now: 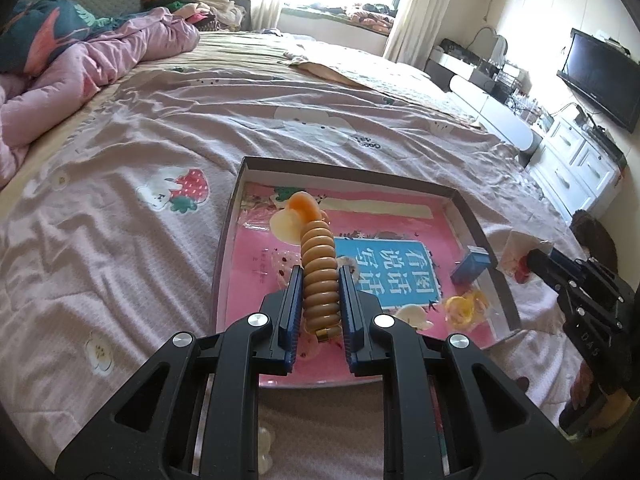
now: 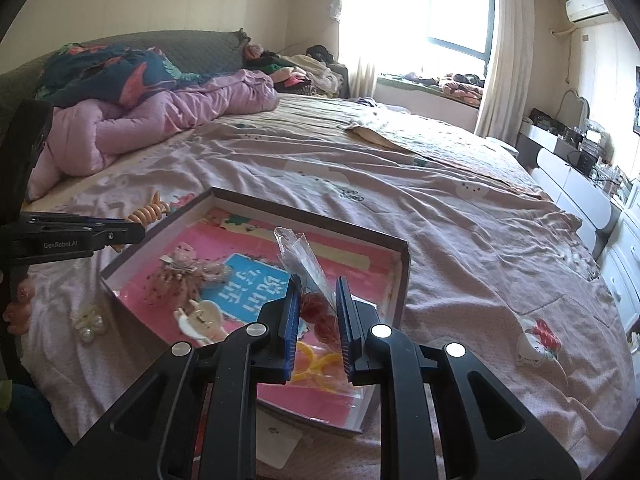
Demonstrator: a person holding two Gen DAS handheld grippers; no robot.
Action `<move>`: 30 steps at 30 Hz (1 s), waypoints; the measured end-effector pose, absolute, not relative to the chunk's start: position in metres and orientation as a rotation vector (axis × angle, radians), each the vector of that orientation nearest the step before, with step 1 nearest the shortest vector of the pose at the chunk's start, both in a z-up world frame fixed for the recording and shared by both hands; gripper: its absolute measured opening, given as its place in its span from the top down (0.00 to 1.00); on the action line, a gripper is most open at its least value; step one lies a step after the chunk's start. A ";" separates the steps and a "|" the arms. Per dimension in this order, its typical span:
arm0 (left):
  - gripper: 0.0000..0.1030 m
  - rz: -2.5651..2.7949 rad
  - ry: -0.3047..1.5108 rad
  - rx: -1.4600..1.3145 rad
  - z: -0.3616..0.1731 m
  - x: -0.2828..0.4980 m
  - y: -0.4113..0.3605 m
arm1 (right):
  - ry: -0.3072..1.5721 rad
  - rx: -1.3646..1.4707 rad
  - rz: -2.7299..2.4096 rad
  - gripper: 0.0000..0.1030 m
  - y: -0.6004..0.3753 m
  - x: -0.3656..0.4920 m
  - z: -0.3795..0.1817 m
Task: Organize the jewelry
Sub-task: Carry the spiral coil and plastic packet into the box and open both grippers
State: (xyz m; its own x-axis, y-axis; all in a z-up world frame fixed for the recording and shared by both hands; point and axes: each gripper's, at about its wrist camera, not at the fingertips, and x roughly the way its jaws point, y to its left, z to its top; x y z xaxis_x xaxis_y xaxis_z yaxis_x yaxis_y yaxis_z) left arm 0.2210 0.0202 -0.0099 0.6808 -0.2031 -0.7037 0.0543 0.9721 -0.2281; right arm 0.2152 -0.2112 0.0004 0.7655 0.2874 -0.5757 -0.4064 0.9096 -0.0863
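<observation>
So left tongs (image 1: 319, 280) pinch a ribbed orange hair clip (image 1: 318, 272); right tongs (image 2: 319, 312) squeeze a clear packet (image 2: 308, 268) over the box (image 2: 396, 280), frame center.

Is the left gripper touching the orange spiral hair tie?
Touching. The left wrist view shows the left gripper with both pads pressed against the orange spiral hair tie.

- The shallow cardboard box (image 2: 402, 264) with dark raised walls on the wrinkled pink bedsheet (image 1: 160, 120) can only be entered from above.
- Its pink printed floor is crowded: a small blue carton (image 1: 472, 266) by the right wall, yellow plastic rings (image 1: 460, 308), and a pale pink frilly hair clip (image 2: 188, 268).
- The sheet beyond the box lies open as far as the rumpled lilac quilt (image 2: 160, 120).
- Pearl-like beads (image 2: 90, 330), seemingly a hair tie, lie just outside the near-left wall.
</observation>
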 end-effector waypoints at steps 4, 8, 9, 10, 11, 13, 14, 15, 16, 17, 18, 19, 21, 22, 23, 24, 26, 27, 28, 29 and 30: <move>0.89 -0.149 0.811 -0.181 -0.017 0.227 0.020 | 0.591 -0.214 0.363 0.83 -0.212 0.222 -0.003; 0.89 -0.150 0.810 -0.148 -0.023 0.231 0.017 | 0.595 -0.220 0.354 0.83 -0.211 0.228 -0.006; 0.89 -0.149 0.815 -0.146 -0.025 0.233 0.017 | 0.597 -0.223 0.352 0.83 -0.211 0.230 -0.007; 0.89 -0.149 0.820 -0.146 -0.027 0.235 0.017 | 0.599 -0.225 0.350 0.83 -0.210 0.231 -0.009; 0.89 -0.147 0.824 -0.146 -0.029 0.237 0.018 | 0.600 -0.227 0.349 0.83 -0.210 0.232 -0.010; 0.89 -0.145 0.834 -0.146 -0.033 0.239 0.019 | 0.602 -0.233 0.343 0.83 -0.208 0.235 -0.013; 0.89 -0.143 0.839 -0.146 -0.035 0.240 0.020 | 0.599 -0.239 0.339 0.83 -0.207 0.236 -0.013; 0.89 -0.141 0.842 -0.147 -0.036 0.241 0.021 | 0.598 -0.245 0.335 0.83 -0.206 0.237 -0.014; 0.89 -0.141 0.845 -0.150 -0.037 0.242 0.021 | 0.596 -0.249 0.333 0.83 -0.205 0.238 -0.014; 0.89 -0.141 0.849 -0.151 -0.039 0.242 0.022 | 0.595 -0.253 0.331 0.83 -0.204 0.239 -0.015; 0.89 -0.140 0.849 -0.150 -0.039 0.242 0.022 | 0.593 -0.258 0.327 0.83 -0.203 0.240 -0.015; 0.89 -0.138 0.849 -0.148 -0.039 0.242 0.022 | 0.592 -0.260 0.324 0.83 -0.203 0.240 -0.015; 0.89 -0.136 0.850 -0.146 -0.040 0.242 0.022 | 0.588 -0.247 0.332 0.83 -0.201 0.240 -0.014; 0.89 -0.136 0.851 -0.145 -0.041 0.242 0.022 | 0.581 -0.244 0.333 0.83 -0.200 0.239 -0.012; 0.89 -0.136 0.852 -0.147 -0.041 0.242 0.023 | 0.577 -0.243 0.340 0.83 -0.199 0.238 -0.011; 0.89 -0.137 0.853 -0.146 -0.042 0.242 0.023 | 0.578 -0.246 0.350 0.83 -0.197 0.237 -0.011; 0.89 -0.134 0.854 -0.145 -0.042 0.242 0.023 | 0.580 -0.269 0.358 0.83 -0.191 0.236 -0.012; 0.89 -0.134 0.854 -0.147 -0.042 0.242 0.024 | 0.584 -0.284 0.355 0.83 -0.189 0.237 -0.014; 0.89 -0.134 0.855 -0.148 -0.042 0.242 0.024 | 0.592 -0.291 0.352 0.83 -0.187 0.239 -0.017; 0.89 -0.133 0.854 -0.148 -0.042 0.242 0.024 | 0.594 -0.294 0.347 0.83 -0.185 0.239 -0.018; 0.89 -0.133 0.855 -0.146 -0.042 0.241 0.024 | 0.591 -0.305 0.342 0.83 -0.183 0.240 -0.019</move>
